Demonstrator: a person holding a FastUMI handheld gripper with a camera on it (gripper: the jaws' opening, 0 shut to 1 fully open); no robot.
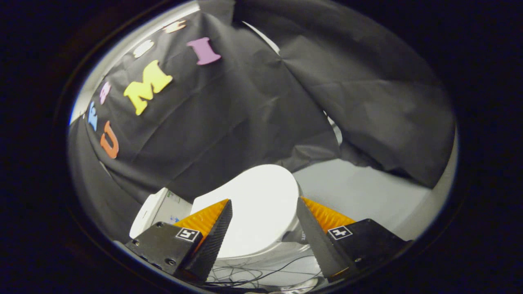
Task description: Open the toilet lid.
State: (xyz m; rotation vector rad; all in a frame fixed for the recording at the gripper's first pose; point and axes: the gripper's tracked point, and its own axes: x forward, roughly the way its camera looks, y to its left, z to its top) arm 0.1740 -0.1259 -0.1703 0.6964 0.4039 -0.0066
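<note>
Now we hold gripper [263, 216] with fingers spread wide, gripping nothing. Toilet lid [257, 204] lies closed, just ahead, between fingers. We judge lid rigid, smooth, slippery, hinged at left by tank [157, 210]; best hold at thin right rim, lift gently.

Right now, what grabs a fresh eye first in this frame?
The white toilet lid, closed and flat, sits just ahead of the gripper, seen between its two fingers, which are spread open and hold nothing. Black cloth drapes the booth wall beyond the toilet. Thin dark cables lie tangled on the floor below the bowl, near the fingers' bases.
</note>
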